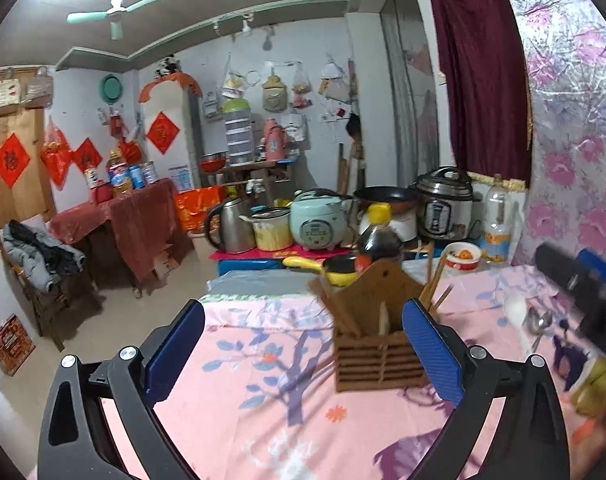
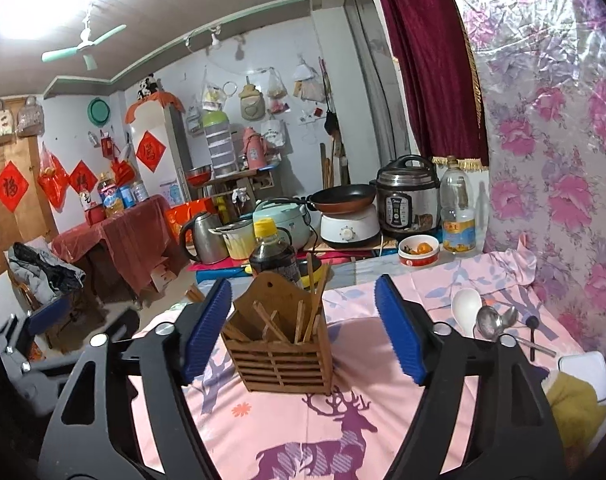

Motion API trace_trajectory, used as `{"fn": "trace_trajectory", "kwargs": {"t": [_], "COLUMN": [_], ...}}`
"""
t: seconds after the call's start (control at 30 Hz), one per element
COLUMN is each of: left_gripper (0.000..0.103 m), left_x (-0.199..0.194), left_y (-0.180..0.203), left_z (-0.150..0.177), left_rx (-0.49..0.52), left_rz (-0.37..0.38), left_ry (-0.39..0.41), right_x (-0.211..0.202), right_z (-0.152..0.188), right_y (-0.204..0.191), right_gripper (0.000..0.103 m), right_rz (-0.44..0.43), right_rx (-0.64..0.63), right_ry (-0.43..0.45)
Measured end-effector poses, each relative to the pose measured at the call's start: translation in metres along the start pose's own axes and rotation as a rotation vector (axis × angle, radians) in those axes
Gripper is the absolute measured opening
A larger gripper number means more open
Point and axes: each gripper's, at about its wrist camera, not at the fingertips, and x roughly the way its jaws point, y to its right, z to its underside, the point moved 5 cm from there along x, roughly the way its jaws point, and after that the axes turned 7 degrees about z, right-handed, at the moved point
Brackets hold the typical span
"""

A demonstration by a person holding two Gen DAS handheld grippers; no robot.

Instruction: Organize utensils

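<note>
A: Where's the wooden utensil holder (image 2: 281,350)?
B: Upright on the pink cloth-covered table (image 2: 323,432), chopsticks (image 2: 311,304) standing in it. The right gripper (image 2: 303,332) has its fingers spread wide to either side of it, touching nothing.
A: And the left gripper (image 1: 303,356)?
B: Fingers wide apart too, empty — the holder sits against its right finger. Open cloth lies to its left, up to the table's edge.
A: Anything only one view shows?
B: The right one shows the white spoon (image 2: 467,310) and metal ladle (image 2: 489,322) clearly — loose near the floral wall.

chopsticks (image 2: 309,312) stand in the holder (image 2: 279,344) on the tablecloth (image 2: 343,420); spoons (image 2: 491,320) lie right of it.
</note>
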Motion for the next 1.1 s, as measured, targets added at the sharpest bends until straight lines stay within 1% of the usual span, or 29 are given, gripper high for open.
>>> {"fn": "trace_trajectory", "kwargs": {"t": [0.07, 0.17, 0.23, 0.33, 0.43, 0.5, 0.63, 0.77, 0.87, 1.0, 1.1], "left_gripper": [0.097, 0.097, 0.097, 0.097, 0.097, 0.097, 0.097, 0.097, 0.097, 0.097, 0.097], "left_x": [0.004, 0.016, 0.024, 0.029, 0.031, 0.029, 0.025, 0.021, 0.025, 0.033, 0.034], "left_y": [-0.006, -0.015, -0.021, -0.024, -0.024, -0.022, -0.014, -0.011, -0.009, -0.008, -0.009], "left_z": [0.017, 0.037, 0.048, 0.055, 0.06, 0.061, 0.06, 0.063, 0.066, 0.07, 0.072], "left_rx": [0.009, -0.011, -0.04, -0.059, -0.055, -0.044, -0.018, 0.004, -0.001, -0.007, -0.016], "left_rz": [-0.023, -0.04, -0.045, -0.04, -0.052, -0.063, -0.078, -0.111, -0.096, -0.087, -0.078], "left_ry": [-0.028, -0.08, -0.11, -0.135, -0.136, -0.128, -0.105, -0.083, -0.099, -0.13, -0.139], "right_x": [-0.004, 0.003, 0.011, 0.018, 0.019, 0.018, 0.012, 0.01, 0.012, 0.019, 0.023], "right_z": [0.012, 0.034, 0.044, 0.056, 0.064, 0.067, 0.067, 0.067, 0.069, 0.075, 0.08], "right_y": [0.005, 0.009, 0.01, 0.008, 0.005, 0.004, 0.002, 0.006, 0.008, 0.011, 0.01], "right_gripper": [0.08, 0.081, 0.081, 0.081, 0.081, 0.082, 0.084, 0.085, 0.085, 0.085, 0.085], "right_rz": [0.012, 0.03, 0.03, 0.032, 0.083, 0.097, 0.081, 0.074, 0.07, 0.061, 0.051], "right_rx": [-0.001, -0.005, -0.013, -0.045, -0.113, -0.14, -0.139, -0.129, -0.116, -0.102, -0.1], "right_ry": [-0.001, -0.044, -0.083, -0.115, -0.105, -0.1, -0.091, -0.091, -0.104, -0.14, -0.165]}}
